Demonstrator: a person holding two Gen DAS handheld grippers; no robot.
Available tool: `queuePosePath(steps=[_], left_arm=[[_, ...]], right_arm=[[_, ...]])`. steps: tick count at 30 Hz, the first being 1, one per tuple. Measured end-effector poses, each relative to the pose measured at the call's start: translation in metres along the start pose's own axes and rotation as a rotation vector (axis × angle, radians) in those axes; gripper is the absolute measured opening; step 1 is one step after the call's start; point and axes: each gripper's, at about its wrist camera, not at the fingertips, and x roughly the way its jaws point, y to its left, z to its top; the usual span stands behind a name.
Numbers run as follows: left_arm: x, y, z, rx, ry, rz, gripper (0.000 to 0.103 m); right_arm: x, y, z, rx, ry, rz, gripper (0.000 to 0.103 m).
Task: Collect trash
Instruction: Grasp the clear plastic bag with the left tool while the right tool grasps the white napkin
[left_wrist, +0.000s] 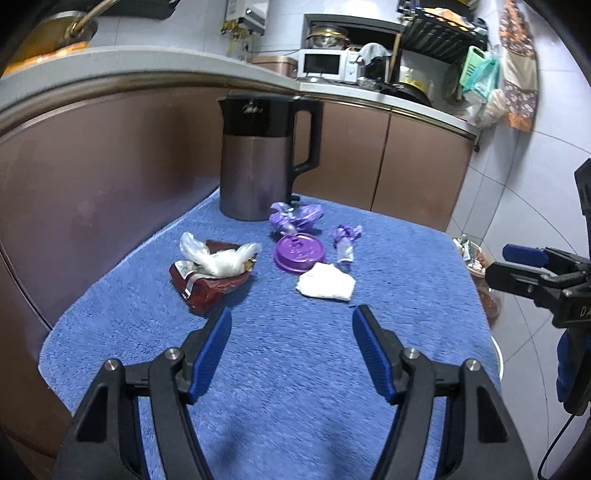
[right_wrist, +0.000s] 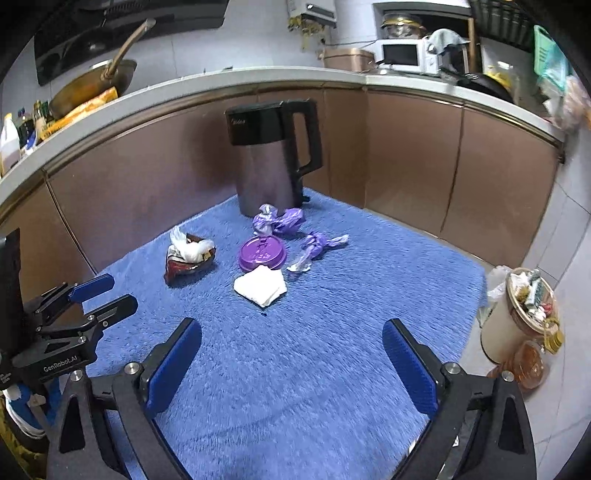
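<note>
Left gripper (left_wrist: 291, 321) and right gripper (right_wrist: 291, 336) both spread, hovering empty | trash lying mid blue towel (right_wrist: 332, 369): white tissue (right_wrist: 260, 285) touching purple lid (right_wrist: 261, 253) | we are risking snagging the towel or nudging the kettle (right_wrist: 275, 158).

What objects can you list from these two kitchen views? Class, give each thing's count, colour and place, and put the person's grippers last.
kettle: 1, grey and black, back of the blue mat
purple wrappers: 2, crumpled, before the kettle
lid: 1, purple, mat centre
tissue: 1, white, touching the lid's near edge
red packet: 1, clear plastic on top, mat left
trash bin: 1, cream, full, floor right of the mat
microwave: 1, white, countertop
left gripper: open
right gripper: open
</note>
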Motion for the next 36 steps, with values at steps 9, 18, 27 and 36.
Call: queuePosePath(steps=[9,18,27,36], left_arm=[[0.047,0.085,0.016,-0.150,0.010,-0.040,0.066],[0.120,0.128,0.048,-0.229,0.073,-0.065,0.065],[0.164,0.144,0.054,-0.292,0.137,-0.062,0.039],[0.168,0.153,0.047,-0.393,0.143,-0.101,0.008]], right_arm=[[0.079,0.018,0.020,-0.072,0.081,0.090,0.090],[0.144,0.025,0.024,-0.073,0.121,0.168,0.083],[0.171,0.021,0.026,-0.073,0.138,0.185,0.070],[0.195,0.012,0.019,-0.045,0.204,0.163,0.032]])
